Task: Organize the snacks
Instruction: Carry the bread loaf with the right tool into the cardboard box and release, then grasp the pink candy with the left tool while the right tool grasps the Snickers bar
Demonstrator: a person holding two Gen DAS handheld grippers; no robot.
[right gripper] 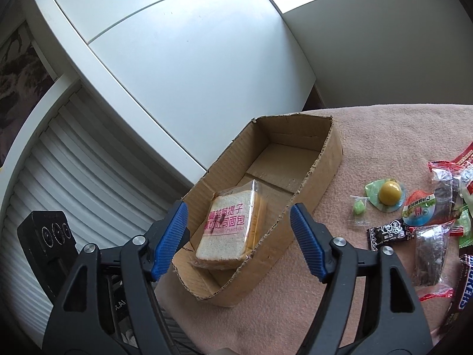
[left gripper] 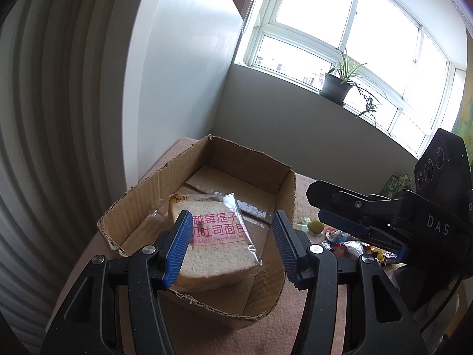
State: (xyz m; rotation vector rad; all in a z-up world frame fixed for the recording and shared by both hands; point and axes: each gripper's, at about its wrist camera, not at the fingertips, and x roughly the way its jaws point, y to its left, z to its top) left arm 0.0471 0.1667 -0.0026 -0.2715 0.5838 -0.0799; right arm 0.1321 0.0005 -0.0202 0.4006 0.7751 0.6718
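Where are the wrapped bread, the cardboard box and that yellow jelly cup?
wrapped bread (right gripper: 226,230): right wrist view, middle of its printed top face.
cardboard box (right gripper: 328,159): right wrist view, outer side of its right wall.
yellow jelly cup (right gripper: 390,193): right wrist view, its yellow dome.

In the cardboard box (right gripper: 322,159), pink characters "司面包" are printed on the bread packet (right gripper: 227,227). Right of the box, "DAS" is read on the right gripper (left gripper: 359,230)'s black body.

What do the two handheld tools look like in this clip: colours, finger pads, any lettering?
Both tools match: black angular plastic frames with cut-out finger links, silver pivot bolts and ribbed blue pads. The left tool is seen from its own camera; the right tool likewise. The right tool's black body carries white "DAS" lettering and three round lenses.
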